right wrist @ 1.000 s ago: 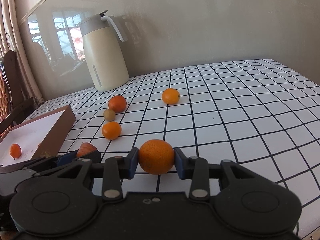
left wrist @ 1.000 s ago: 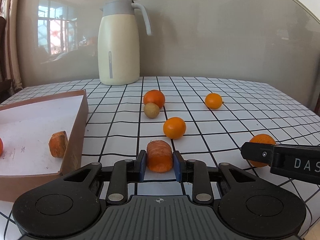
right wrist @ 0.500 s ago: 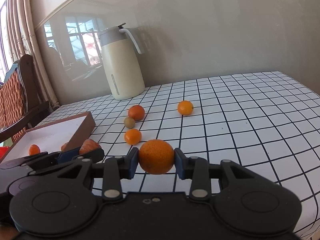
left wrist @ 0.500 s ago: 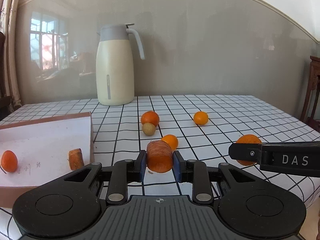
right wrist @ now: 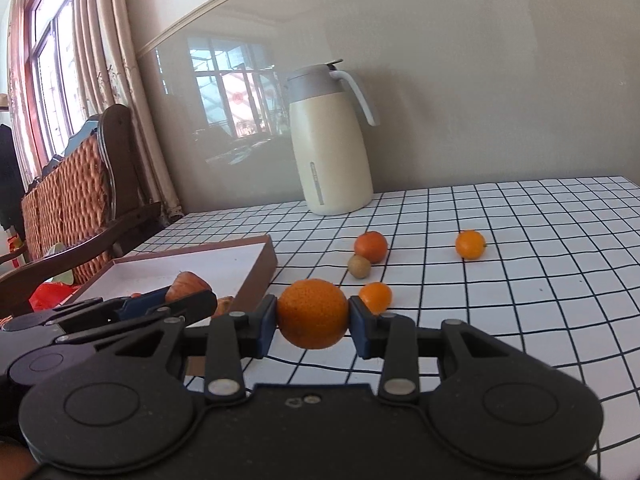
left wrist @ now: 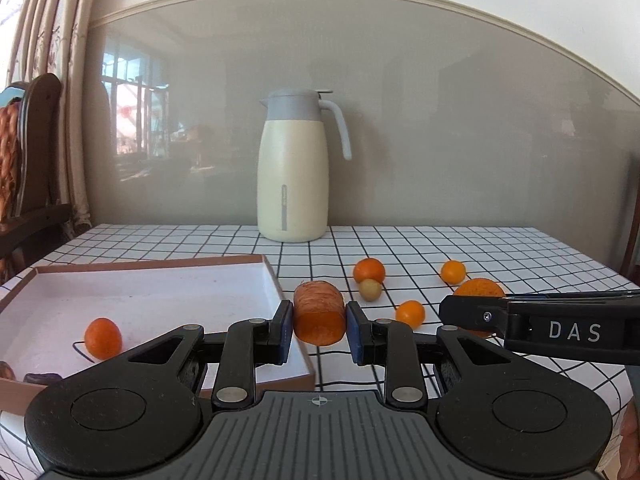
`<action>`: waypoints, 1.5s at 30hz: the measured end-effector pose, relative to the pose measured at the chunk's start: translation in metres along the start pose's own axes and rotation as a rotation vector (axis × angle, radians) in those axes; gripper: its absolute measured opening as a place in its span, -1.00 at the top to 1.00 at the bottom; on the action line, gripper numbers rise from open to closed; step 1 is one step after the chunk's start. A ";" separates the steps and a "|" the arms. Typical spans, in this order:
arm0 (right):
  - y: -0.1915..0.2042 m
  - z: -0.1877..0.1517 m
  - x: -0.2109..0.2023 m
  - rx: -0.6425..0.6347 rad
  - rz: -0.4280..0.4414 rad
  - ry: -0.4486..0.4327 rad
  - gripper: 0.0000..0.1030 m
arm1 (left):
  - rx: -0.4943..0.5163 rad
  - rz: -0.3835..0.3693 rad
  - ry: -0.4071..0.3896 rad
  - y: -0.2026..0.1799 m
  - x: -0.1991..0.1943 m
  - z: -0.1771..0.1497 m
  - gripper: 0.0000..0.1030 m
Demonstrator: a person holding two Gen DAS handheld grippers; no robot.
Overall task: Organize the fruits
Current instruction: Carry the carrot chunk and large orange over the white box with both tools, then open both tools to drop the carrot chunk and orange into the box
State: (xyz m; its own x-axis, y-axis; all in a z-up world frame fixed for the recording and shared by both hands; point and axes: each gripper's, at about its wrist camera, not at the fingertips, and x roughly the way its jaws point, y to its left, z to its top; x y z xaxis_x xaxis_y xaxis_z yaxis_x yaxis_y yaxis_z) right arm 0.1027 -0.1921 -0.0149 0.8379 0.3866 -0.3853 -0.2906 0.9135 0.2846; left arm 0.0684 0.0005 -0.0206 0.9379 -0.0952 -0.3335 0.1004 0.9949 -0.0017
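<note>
You have lifted both claws higher since a second ago, and the box now sits nearer your left claw [left wrist: 319,330]. That claw is clamped on the carrot chunk [left wrist: 319,312], held above the box's [left wrist: 276,280] right wall. Your right claw [right wrist: 313,322] grips the large orange [right wrist: 313,313] off the desk [right wrist: 520,280], just right of the box. Inside the box lies a small orange fruit [left wrist: 103,338]. On the desk's middle sit a tangerine [left wrist: 369,270] touching a brownish fruit [left wrist: 369,289], with two small oranges [left wrist: 410,314] [left wrist: 453,271] nearby. A cream jug [left wrist: 294,168] stands at the far edge.
</note>
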 end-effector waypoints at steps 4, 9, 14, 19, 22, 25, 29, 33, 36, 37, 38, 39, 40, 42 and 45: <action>0.018 0.003 0.008 -0.014 0.043 -0.004 0.43 | -0.021 0.048 -0.011 0.021 -0.004 0.001 0.45; 0.040 0.006 0.021 -0.035 0.093 -0.010 0.43 | -0.052 0.108 -0.014 0.047 -0.005 0.000 0.45; 0.060 0.007 0.030 -0.057 0.124 -0.021 0.43 | -0.083 0.169 -0.019 0.071 -0.008 -0.003 0.45; 0.076 0.007 0.038 -0.081 0.131 -0.036 0.43 | -0.105 0.226 -0.022 0.090 -0.010 -0.005 0.45; 0.082 0.007 0.045 -0.073 0.141 -0.035 0.43 | -0.113 0.262 -0.025 0.102 -0.012 -0.008 0.45; 0.087 0.007 0.050 -0.070 0.145 -0.038 0.43 | -0.129 0.294 -0.024 0.113 -0.014 -0.010 0.45; 0.092 0.007 0.058 -0.064 0.139 -0.043 0.42 | -0.152 0.332 -0.023 0.128 -0.012 -0.011 0.45; 0.095 0.007 0.065 -0.058 0.133 -0.042 0.42 | -0.168 0.365 -0.028 0.139 -0.011 -0.012 0.45; 0.097 0.008 0.071 -0.054 0.127 -0.042 0.42 | -0.175 0.385 -0.029 0.147 -0.009 -0.012 0.45; 0.097 0.008 0.072 -0.051 0.123 -0.044 0.42 | -0.177 0.391 -0.029 0.149 -0.008 -0.012 0.45; 0.098 0.008 0.074 -0.050 0.120 -0.042 0.42 | -0.177 0.396 -0.028 0.152 -0.007 -0.012 0.45; 0.099 0.009 0.077 -0.051 0.115 -0.039 0.42 | -0.177 0.401 -0.026 0.154 -0.005 -0.011 0.45; 0.099 0.009 0.079 -0.050 0.111 -0.037 0.42 | -0.177 0.405 -0.024 0.156 -0.004 -0.011 0.45; 0.100 0.008 0.086 -0.043 0.105 -0.028 0.42 | -0.177 0.415 -0.017 0.160 -0.001 -0.011 0.45; 0.101 0.008 0.095 -0.043 0.095 -0.018 0.42 | -0.181 0.427 -0.008 0.167 0.004 -0.011 0.45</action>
State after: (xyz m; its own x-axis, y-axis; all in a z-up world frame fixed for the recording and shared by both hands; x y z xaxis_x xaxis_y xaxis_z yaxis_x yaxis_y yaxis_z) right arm 0.1566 -0.0638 -0.0156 0.8139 0.4694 -0.3423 -0.3882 0.8778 0.2807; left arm 0.0853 0.1663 -0.0322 0.8851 0.3249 -0.3332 -0.3545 0.9346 -0.0305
